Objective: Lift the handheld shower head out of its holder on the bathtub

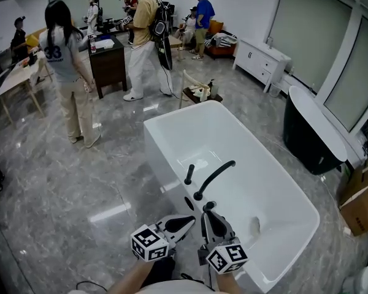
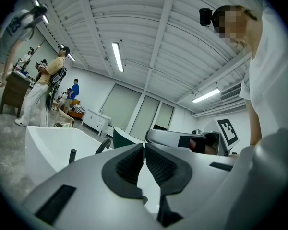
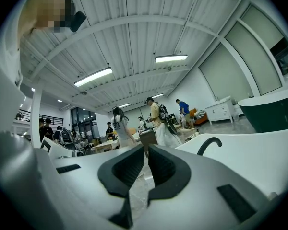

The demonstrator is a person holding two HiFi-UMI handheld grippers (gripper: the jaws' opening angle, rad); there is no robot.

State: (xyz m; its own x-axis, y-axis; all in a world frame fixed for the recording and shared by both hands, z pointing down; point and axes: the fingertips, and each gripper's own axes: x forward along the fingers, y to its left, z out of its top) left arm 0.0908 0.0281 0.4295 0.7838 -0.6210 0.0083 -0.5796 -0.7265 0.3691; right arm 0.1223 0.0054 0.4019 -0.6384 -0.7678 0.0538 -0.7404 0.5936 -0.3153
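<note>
**Both grippers closed and empty, short of the shower head**

The only writing we can read is the number "33" on the back of a standing person's shirt [image 1: 53,52], far ahead and to the left of the grippers. Each gripper carries a cube printed with black-and-white square markers; we see no brand on the white bathtub [image 1: 159,158] or its black fittings.

The left gripper [image 1: 190,220] has its jaws closed, the ribbed pads meeting at the tips with nothing between them. The right gripper [image 1: 207,214] is closed and empty too. They sit side by side at the bathtub's near end.

The handheld shower head [image 1: 189,174], a slim black stick, stands upright in its holder on the bathtub's rim, ahead of the left gripper and apart from it. The curved black spout [image 1: 214,177] rises just to its right, ahead of the right gripper. A small black knob [image 1: 209,206] sits just past the right gripper's tips.
</note>
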